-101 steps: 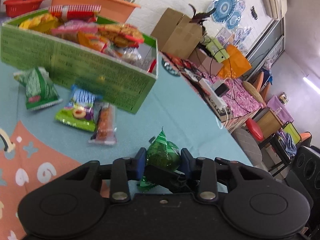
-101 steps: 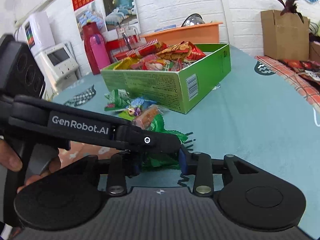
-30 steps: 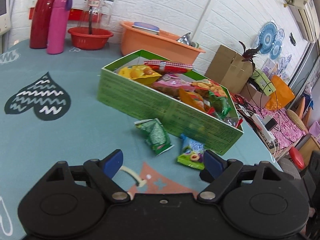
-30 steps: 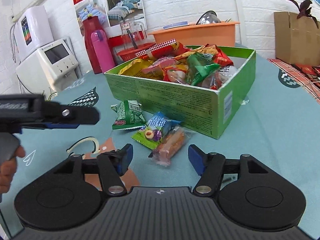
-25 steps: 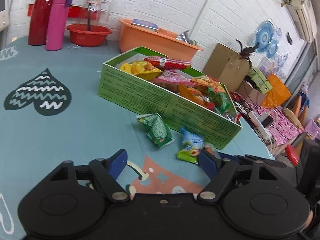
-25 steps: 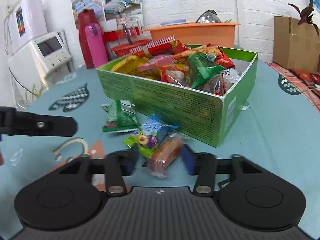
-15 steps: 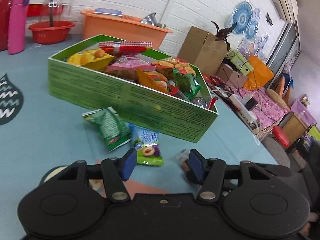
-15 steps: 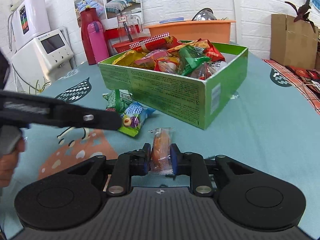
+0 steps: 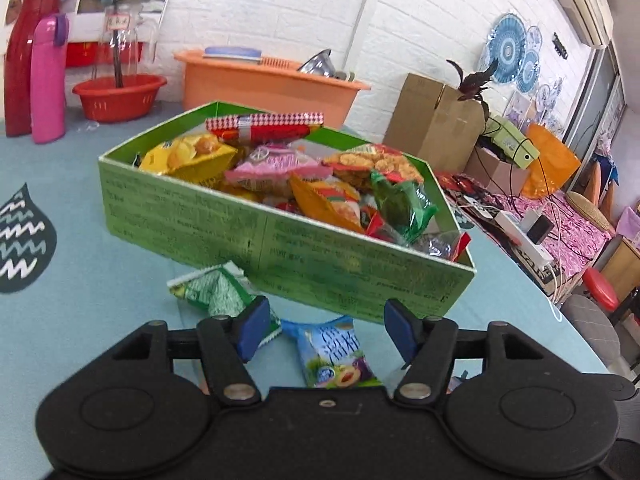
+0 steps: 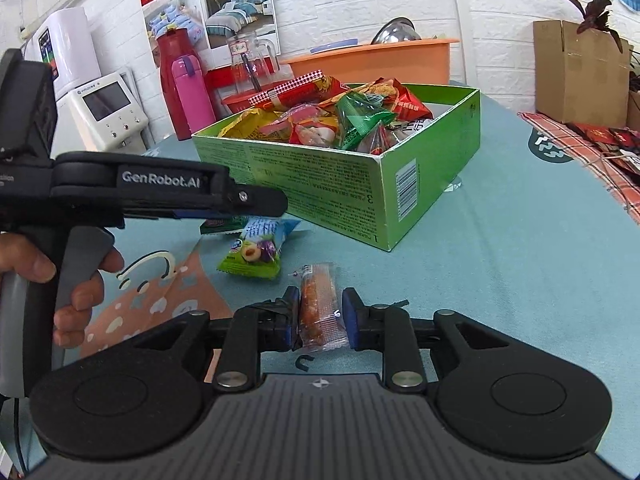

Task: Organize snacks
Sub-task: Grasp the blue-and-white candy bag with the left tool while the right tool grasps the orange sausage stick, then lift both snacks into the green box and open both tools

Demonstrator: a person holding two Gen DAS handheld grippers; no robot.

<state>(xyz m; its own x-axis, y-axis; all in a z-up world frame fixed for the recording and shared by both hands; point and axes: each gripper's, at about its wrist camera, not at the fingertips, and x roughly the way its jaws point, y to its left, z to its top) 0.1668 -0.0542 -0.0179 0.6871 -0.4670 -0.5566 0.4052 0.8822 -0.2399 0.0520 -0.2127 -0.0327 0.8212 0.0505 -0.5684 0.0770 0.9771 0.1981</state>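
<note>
A green cardboard box [image 9: 280,248] full of snack packets stands on the teal table; it also shows in the right wrist view [image 10: 340,184]. My right gripper [image 10: 320,314] is shut on a clear packet with an orange snack [image 10: 320,308], held just above the table. My left gripper [image 9: 326,326] is open and empty, over a blue fruit-candy packet [image 9: 340,354] that lies in front of the box. A green packet [image 9: 216,290] lies beside it, partly behind the left finger. In the right wrist view the left gripper [image 10: 240,200] hangs over the blue packet [image 10: 256,252].
A pink flask [image 9: 48,80], red jug [image 9: 20,56], red basin [image 9: 116,96] and orange tub [image 9: 264,80] stand behind the box. A cardboard carton [image 9: 432,124] and cluttered side table [image 9: 532,216] are to the right. A white appliance [image 10: 108,112] stands at the left.
My right gripper closed on the orange snack packet and lifted it slightly. My left gripper moved in over the blue packet near the box and stays open.
</note>
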